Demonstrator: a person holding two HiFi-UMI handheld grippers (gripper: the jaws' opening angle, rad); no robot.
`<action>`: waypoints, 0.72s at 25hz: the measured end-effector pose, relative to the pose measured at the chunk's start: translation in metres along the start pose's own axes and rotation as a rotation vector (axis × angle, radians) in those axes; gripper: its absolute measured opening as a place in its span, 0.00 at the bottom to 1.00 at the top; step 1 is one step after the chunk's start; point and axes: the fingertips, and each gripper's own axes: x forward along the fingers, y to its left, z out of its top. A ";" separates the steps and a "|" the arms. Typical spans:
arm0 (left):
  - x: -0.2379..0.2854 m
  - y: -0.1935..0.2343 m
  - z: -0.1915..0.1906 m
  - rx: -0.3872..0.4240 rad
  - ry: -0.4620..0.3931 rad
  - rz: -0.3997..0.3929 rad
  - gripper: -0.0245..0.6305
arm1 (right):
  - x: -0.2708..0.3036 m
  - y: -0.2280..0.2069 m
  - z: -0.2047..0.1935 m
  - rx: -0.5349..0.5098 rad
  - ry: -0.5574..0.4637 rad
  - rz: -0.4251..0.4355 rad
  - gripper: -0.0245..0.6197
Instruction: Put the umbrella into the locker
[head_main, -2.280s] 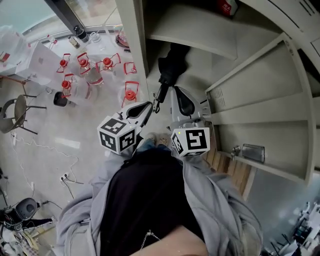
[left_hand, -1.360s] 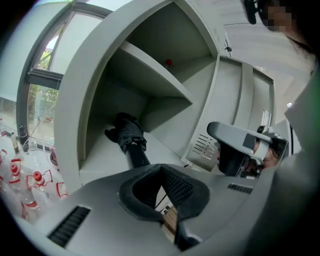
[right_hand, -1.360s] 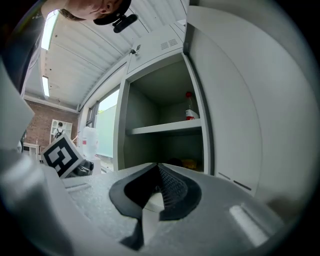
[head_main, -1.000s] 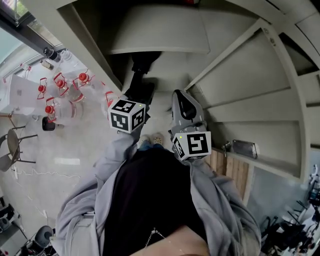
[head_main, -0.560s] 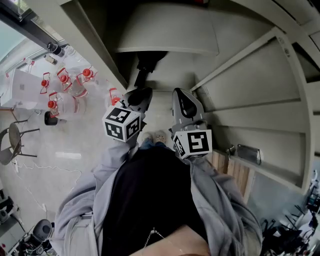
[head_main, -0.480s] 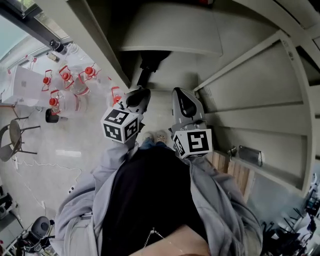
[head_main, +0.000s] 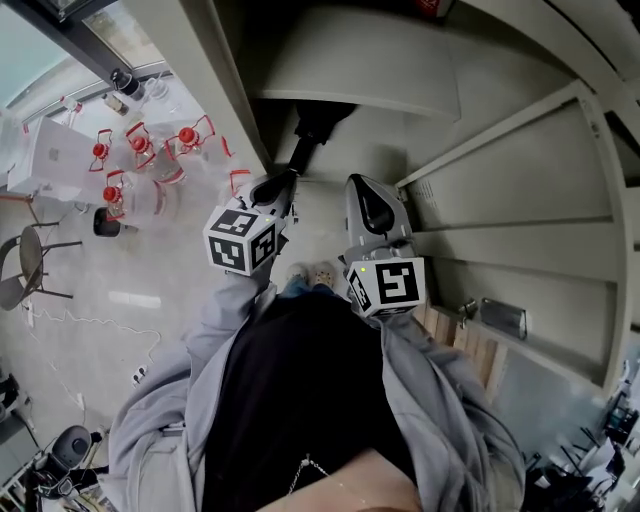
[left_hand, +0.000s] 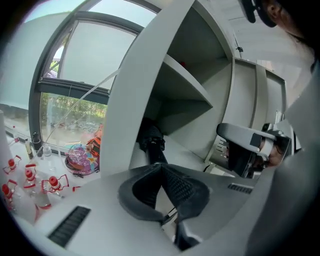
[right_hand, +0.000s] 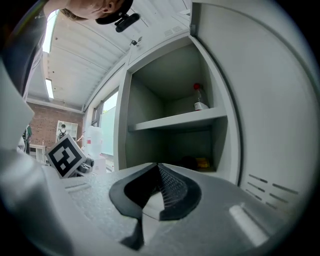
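Umbrella (head_main: 312, 128) lay in the locker's (head_main: 362, 82) lower bay, long axis running far-to-near straight at the left tool (left_hand: 161, 167), jaws together on its near end, seemingly pinching the strap; right tool (right_hand: 159, 169) closed, empty, further right.

No legible txt, labels, brands or nos. in any view.

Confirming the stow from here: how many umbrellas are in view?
1: a black folding umbrella in the locker, under its shelf, handle end at the left gripper's shut tips. More could be hidden deeper inside.
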 end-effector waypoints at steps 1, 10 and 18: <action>0.003 -0.004 0.000 -0.001 0.006 -0.012 0.05 | -0.002 -0.003 0.000 0.000 0.001 -0.012 0.04; 0.040 -0.057 -0.004 0.049 0.058 -0.164 0.05 | -0.020 -0.027 0.002 0.022 0.001 -0.111 0.04; 0.045 -0.087 0.004 0.065 0.014 -0.217 0.05 | -0.037 -0.028 0.008 0.014 -0.022 -0.134 0.04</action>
